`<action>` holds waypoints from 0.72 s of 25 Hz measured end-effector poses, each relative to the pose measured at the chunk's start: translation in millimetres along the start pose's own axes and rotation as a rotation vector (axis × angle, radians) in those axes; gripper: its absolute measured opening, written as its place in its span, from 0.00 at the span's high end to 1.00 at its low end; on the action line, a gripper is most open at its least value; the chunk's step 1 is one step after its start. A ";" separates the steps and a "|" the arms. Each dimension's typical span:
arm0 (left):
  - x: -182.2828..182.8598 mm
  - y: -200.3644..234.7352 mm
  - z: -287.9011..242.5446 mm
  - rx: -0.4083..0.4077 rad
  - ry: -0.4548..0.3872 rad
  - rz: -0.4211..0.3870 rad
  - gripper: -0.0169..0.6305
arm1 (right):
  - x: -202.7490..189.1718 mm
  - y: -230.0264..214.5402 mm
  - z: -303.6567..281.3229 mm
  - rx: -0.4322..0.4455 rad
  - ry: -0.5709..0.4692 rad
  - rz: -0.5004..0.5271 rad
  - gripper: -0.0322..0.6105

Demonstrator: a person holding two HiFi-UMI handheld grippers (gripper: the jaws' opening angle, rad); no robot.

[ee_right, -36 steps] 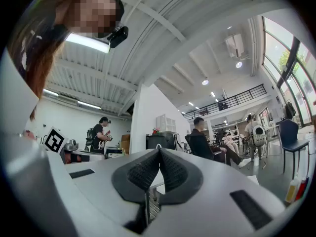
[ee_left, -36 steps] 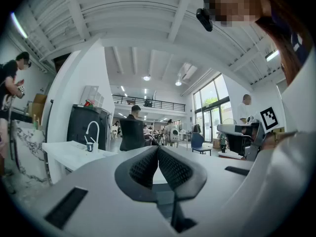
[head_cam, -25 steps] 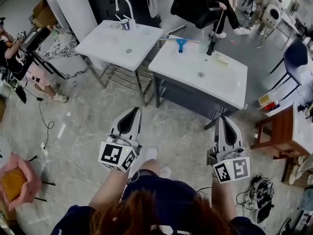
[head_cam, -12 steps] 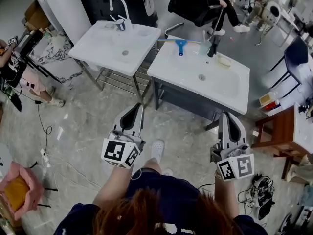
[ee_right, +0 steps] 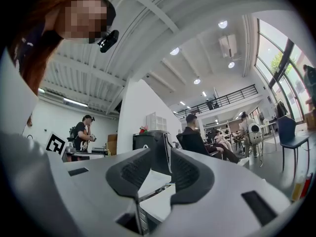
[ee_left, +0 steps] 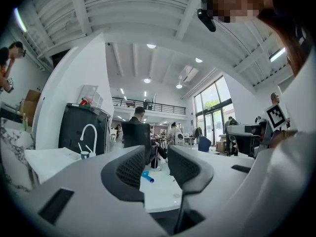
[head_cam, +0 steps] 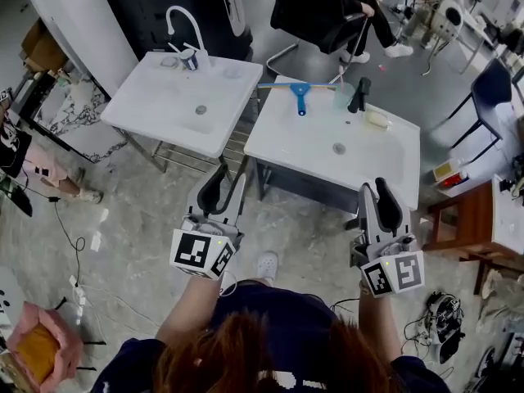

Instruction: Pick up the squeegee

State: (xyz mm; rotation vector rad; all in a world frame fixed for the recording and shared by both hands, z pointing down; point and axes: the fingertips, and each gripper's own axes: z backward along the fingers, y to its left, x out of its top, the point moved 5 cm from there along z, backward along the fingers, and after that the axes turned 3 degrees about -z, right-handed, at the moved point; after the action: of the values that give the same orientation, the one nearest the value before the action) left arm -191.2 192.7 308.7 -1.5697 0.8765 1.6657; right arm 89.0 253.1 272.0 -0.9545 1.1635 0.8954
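The squeegee point(head_cam: 300, 92), with a blue handle and a long thin blade, lies at the far edge of the right-hand white sink basin point(head_cam: 286, 142). In the left gripper view its blue handle point(ee_left: 147, 177) shows between the jaws, far off. My left gripper point(head_cam: 228, 183) hovers above the floor just short of the gap between the two basins. Its jaws are opening, with nothing between them point(ee_left: 157, 164). My right gripper point(head_cam: 374, 191) is near the right basin's front edge. Its jaws are also opening and hold nothing point(ee_right: 160, 169).
A second white basin point(head_cam: 151, 117) with a curved white tap point(head_cam: 184, 24) stands to the left. A black tap point(head_cam: 359, 95) and a pale soap bar point(head_cam: 377, 119) sit on the right basin. A wooden stool point(head_cam: 463, 219) is at right, cables point(head_cam: 438, 318) lie on the floor, and a person sits in a black chair point(head_cam: 315, 11) behind.
Both grippers have moved forward toward the basins, which now sit closer in the head view. Both pairs of jaws, shut before, now stand parted.
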 end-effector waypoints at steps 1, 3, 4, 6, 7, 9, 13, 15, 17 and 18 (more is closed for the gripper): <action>-1.2 6.7 -7.4 -0.008 0.003 0.003 0.76 | -0.9 -1.1 -8.4 -0.005 -0.002 -0.003 0.75; -2.5 19.3 -20.5 -0.016 0.010 0.002 0.74 | -1.9 -3.1 -23.7 -0.010 -0.006 -0.015 0.72; -3.0 25.1 -26.2 -0.016 0.014 0.000 0.73 | -2.7 -4.1 -30.3 -0.011 -0.006 -0.025 0.70; -4.7 35.9 -36.4 -0.011 0.023 0.002 0.69 | -4.8 -6.5 -41.2 -0.017 0.002 -0.038 0.65; -5.5 40.9 -41.5 -0.009 0.027 0.004 0.68 | -5.9 -8.1 -45.9 -0.022 0.007 -0.038 0.64; -7.7 49.6 -51.7 -0.012 0.030 0.017 0.66 | -7.5 -12.0 -54.6 -0.027 0.018 -0.030 0.62; -13.9 64.5 -70.9 -0.011 0.033 0.025 0.61 | -10.6 -24.8 -73.3 -0.026 0.008 -0.036 0.58; -17.1 70.2 -80.8 0.000 0.041 0.019 0.60 | -14.5 -32.9 -85.6 -0.014 0.003 -0.045 0.56; -20.2 73.7 -90.7 0.015 0.044 0.018 0.60 | -17.8 -41.4 -99.3 0.004 0.004 -0.048 0.55; -20.9 74.8 -96.5 0.022 0.044 0.018 0.60 | -18.1 -46.2 -107.1 0.014 0.004 -0.048 0.55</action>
State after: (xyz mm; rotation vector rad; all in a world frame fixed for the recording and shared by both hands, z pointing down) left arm -200.6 70.5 326.8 -1.5932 0.9316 1.6340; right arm 94.1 135.7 282.3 -0.9695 1.1437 0.8462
